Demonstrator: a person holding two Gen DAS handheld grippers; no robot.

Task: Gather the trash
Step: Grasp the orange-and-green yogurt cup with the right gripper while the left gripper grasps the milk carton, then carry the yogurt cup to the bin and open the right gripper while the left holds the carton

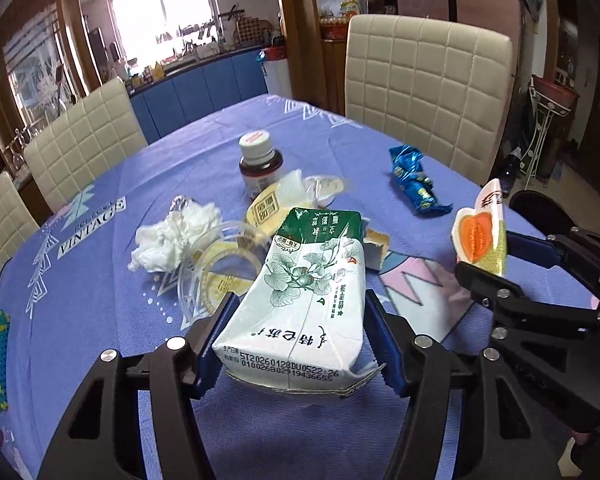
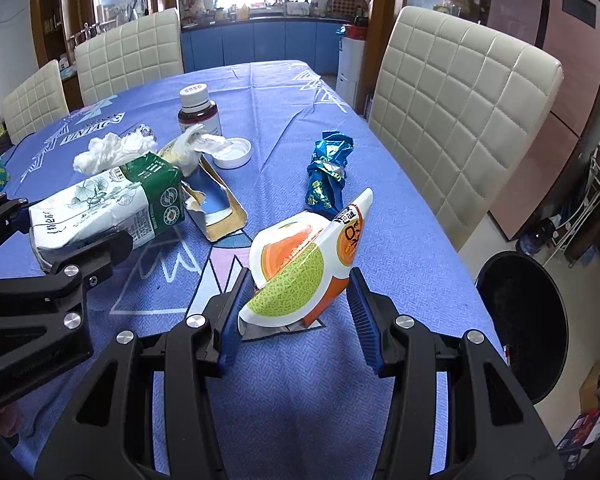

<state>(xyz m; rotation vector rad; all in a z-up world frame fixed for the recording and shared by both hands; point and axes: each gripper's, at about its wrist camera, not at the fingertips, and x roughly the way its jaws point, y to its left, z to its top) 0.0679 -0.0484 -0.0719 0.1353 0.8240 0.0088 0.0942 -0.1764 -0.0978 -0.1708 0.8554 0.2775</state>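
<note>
Pickup step, both loaded: left tool (image 1: pixel 296 344) clamps milk carton (image 1: pixel 300 280), apparently off the counter (image 1: pixel 100 280); right tool (image 2: pixel 296 316) holds melon wrapper (image 2: pixel 300 268). Next: carry both to black bin (image 2: pixel 520 320) (right of right tool).

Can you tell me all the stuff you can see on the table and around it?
milk carton: one, white and green, between the left fingers
melon wrapper: one, orange and green, between the right fingers
blue wrapper: one, shiny blue, table's right side
brown bottle: one, white cap, far middle
crumpled tissue: one, white, left of carton
white lid: one, beside bottle
clear plastic lid: one, under carton's left
torn box: one, blue and tan, behind carton
tablecloth: one, blue
chairs: three, cream
bin: one, black, floor right
left gripper: black, blue fingers
right gripper: same
</note>
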